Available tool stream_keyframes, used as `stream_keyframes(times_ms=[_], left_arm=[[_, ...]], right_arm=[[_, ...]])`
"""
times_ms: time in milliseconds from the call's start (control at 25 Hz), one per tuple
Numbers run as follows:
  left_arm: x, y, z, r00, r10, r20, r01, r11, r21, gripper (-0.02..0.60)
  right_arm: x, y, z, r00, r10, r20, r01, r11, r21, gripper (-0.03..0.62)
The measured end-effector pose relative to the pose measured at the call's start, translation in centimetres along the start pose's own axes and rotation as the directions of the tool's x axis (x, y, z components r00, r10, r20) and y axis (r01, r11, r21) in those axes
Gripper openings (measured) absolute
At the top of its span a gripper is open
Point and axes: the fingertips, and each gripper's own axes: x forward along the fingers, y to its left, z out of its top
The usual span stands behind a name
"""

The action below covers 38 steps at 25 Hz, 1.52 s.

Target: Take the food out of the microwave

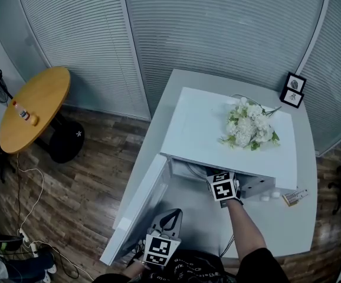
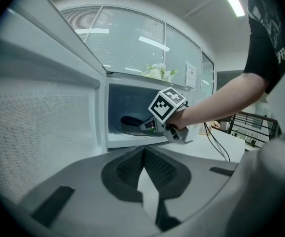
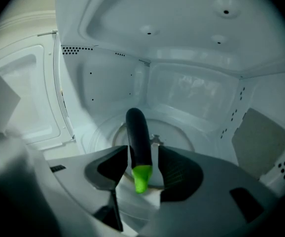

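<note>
The white microwave [image 1: 217, 135] stands on a white table with its door [image 1: 136, 212] swung open to the left. My right gripper [image 3: 142, 149] reaches into the cavity and is shut on a dark purple eggplant [image 3: 138, 135], whose green stem end points back toward the camera. The eggplant sits over the glass turntable [image 3: 182, 132]. In the left gripper view the right gripper [image 2: 151, 126] shows at the microwave's mouth, with the eggplant [image 2: 129, 119] dark inside. My left gripper [image 2: 143, 154] is shut and holds nothing, low in front of the door [image 2: 44, 127].
White flowers [image 1: 248, 126] lie on top of the microwave. Two small picture frames [image 1: 293, 89] stand at the table's far right corner, and small items [image 1: 294, 197] lie by the microwave's right side. A round wooden table [image 1: 35, 108] stands to the left, with cables [image 1: 32, 205] on the floor.
</note>
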Motion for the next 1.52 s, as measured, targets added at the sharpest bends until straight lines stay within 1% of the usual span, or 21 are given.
stream_keyframes(times_ms=[160, 320, 400, 480, 560, 720, 880, 1080, 1320, 1520], left_arm=[[0.2, 0.0, 0.0, 1.000, -0.007, -0.001, 0.007, 1.000, 0.002, 0.006], [0.1, -0.1, -0.2, 1.000, -0.019, 0.002, 0.019, 1.000, -0.017, 0.006], [0.0, 0.0, -0.2, 1.000, -0.018, 0.003, 0.018, 1.000, -0.022, 0.006], [0.0, 0.1, -0.2, 1.000, -0.015, 0.004, 0.016, 1.000, -0.024, 0.006], [0.0, 0.1, -0.3, 1.000, -0.017, 0.005, 0.017, 0.999, -0.029, 0.006], [-0.1, 0.2, -0.4, 1.000, -0.015, 0.006, 0.015, 0.999, -0.038, 0.006], [-0.4, 0.5, -0.5, 1.000, -0.006, 0.006, 0.006, 0.999, -0.041, 0.006], [-0.5, 0.2, -0.6, 1.000, -0.013, 0.007, 0.013, 0.999, -0.039, 0.006], [-0.4, -0.9, -0.7, 1.000, -0.030, 0.007, 0.030, 0.999, -0.029, 0.006], [-0.6, -1.3, -0.7, 1.000, -0.023, 0.013, 0.023, 0.999, -0.022, 0.006]], right_arm=[[0.3, 0.0, 0.1, 1.000, 0.003, 0.002, -0.003, 1.000, -0.007, 0.193], [0.3, 0.0, -0.4, 1.000, 0.012, -0.023, -0.012, 1.000, -0.002, 0.182], [0.4, 0.1, -0.5, 1.000, 0.019, -0.020, -0.019, 1.000, -0.006, 0.178], [0.3, 0.3, -0.2, 0.999, 0.028, -0.017, -0.028, 0.999, -0.022, 0.164], [0.2, 0.7, 0.0, 0.999, 0.033, -0.018, -0.034, 0.999, -0.035, 0.129], [0.3, 0.8, -0.2, 0.999, 0.025, -0.030, -0.025, 1.000, -0.016, 0.127], [0.1, 0.8, -0.2, 0.999, 0.009, -0.031, -0.010, 1.000, -0.023, 0.126], [-0.6, 1.0, 0.0, 1.000, 0.008, -0.003, -0.008, 1.000, 0.002, 0.126], [-1.9, 0.8, -0.2, 1.000, -0.006, 0.020, 0.007, 1.000, -0.017, 0.126], [-3.3, 0.8, -0.2, 0.999, -0.013, 0.041, 0.013, 1.000, -0.021, 0.126]])
